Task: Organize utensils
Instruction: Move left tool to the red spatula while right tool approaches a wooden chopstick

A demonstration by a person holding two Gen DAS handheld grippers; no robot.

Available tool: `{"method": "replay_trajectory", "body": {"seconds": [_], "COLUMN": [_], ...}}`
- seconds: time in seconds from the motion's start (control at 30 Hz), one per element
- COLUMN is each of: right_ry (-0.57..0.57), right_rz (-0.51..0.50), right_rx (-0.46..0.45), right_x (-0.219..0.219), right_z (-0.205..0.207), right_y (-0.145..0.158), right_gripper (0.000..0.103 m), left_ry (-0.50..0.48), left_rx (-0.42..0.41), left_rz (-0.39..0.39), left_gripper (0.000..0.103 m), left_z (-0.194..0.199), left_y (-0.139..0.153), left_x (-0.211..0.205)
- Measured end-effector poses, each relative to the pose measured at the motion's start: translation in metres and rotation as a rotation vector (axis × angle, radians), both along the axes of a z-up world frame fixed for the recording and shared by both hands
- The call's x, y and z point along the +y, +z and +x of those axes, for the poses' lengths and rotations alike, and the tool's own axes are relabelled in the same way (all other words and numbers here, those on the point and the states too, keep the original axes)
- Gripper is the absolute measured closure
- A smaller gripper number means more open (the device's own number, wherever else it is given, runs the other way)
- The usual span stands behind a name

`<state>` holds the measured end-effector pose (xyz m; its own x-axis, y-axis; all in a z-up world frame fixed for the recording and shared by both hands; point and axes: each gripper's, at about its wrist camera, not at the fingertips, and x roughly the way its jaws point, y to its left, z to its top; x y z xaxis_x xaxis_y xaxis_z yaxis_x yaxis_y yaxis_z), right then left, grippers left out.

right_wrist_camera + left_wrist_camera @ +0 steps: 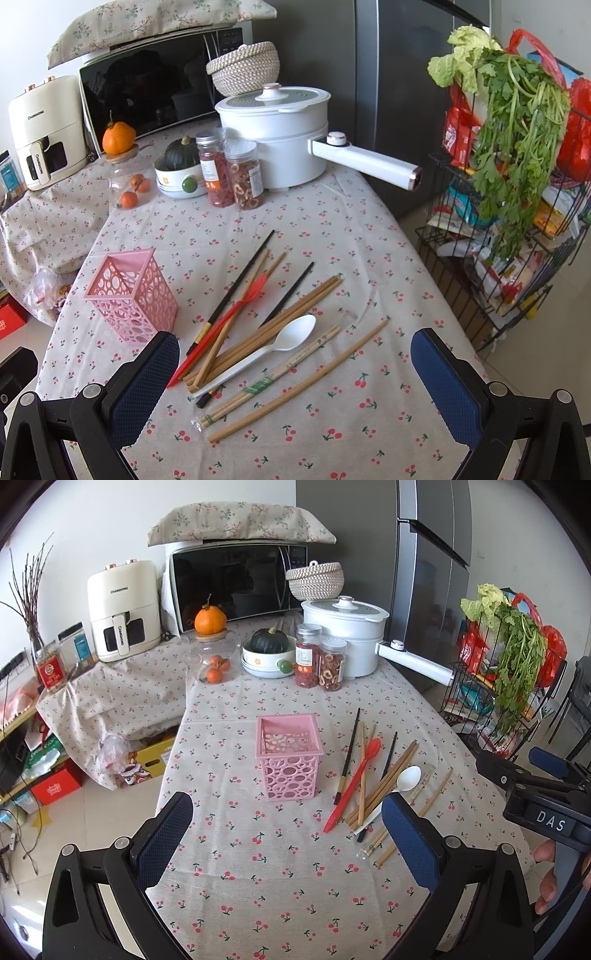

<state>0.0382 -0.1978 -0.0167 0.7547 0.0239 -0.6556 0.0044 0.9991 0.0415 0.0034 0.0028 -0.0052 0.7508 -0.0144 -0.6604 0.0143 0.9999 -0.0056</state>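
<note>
Two grippers hovered over the cherry-print tablecloth [295, 236], both w/ jaws spread wide and nothing between them. Left gripper [286, 834] sat above bare cloth, just short of the pink holder [290, 757], which stood upright and looked empty from that view. Right gripper [295, 373] hung above the near end of the utensil pile, not touching any of it.

Pile lay to the right of the holder, apart from it: red spoon [229, 314] slanted across a black chopstick [236, 284], white spoon [273, 347] lying bowl-up over a fan of bamboo chopsticks [280, 317], a 2nd black chopstick [288, 295] partly under them. Nearer the camera a wrapped pair of chopsticks [273, 376] w/ a green band, and 1 loose bamboo chopstick [306, 376] beside it, closest to the right edge.

At the back of the table: white pot [280, 140] w/ its long handle pointing right, 2 jars [236, 173] in front, a bowl [177, 184] holding a dark green squash. Part of a hand [546, 878] showed at the right edge of the left wrist view, under the other gripper's body
</note>
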Motion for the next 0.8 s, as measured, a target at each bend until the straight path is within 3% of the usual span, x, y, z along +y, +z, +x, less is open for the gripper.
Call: {"method": "replay_trajectory", "body": {"seconds": [0.23, 0.4, 0.5, 0.67, 0.73, 0.8], "right_ry": [-0.012, -0.053, -0.065, -0.052, -0.073, -0.098], "right_rz": [0.000, 0.004, 0.014, 0.064, 0.068, 0.084], "right_rx": [0.012, 0.081, 0.127, 0.217, 0.238, 0.250], "right_x": [-0.004, -0.018, -0.026, -0.038, -0.045, -0.056], "right_z": [0.004, 0.022, 0.036, 0.072, 0.086, 0.094], "right_y": [0.000, -0.004, -0.001, -0.002, -0.008, -0.021], "right_gripper": [0.000, 0.000, 0.000, 0.000, 0.000, 0.000], "left_ry": [-0.004, -0.060, -0.145, -0.193, -0.208, -0.241], "left_rx": [0.019, 0.085, 0.137, 0.189, 0.245, 0.333], "left_rz": [0.000, -0.048, -0.094, -0.014, -0.011, -0.074], "left_gripper": [0.000, 0.000, 0.000, 0.000, 0.000, 0.006], "left_z": [0.009, 0.030, 0.048, 0.088, 0.110, 0.135], "left_y": [-0.007, -0.007, -0.001, 0.003, -0.003, -0.015], "left_x": [-0.004, -0.009, -0.017, -0.045, -0.053, -0.058]}}
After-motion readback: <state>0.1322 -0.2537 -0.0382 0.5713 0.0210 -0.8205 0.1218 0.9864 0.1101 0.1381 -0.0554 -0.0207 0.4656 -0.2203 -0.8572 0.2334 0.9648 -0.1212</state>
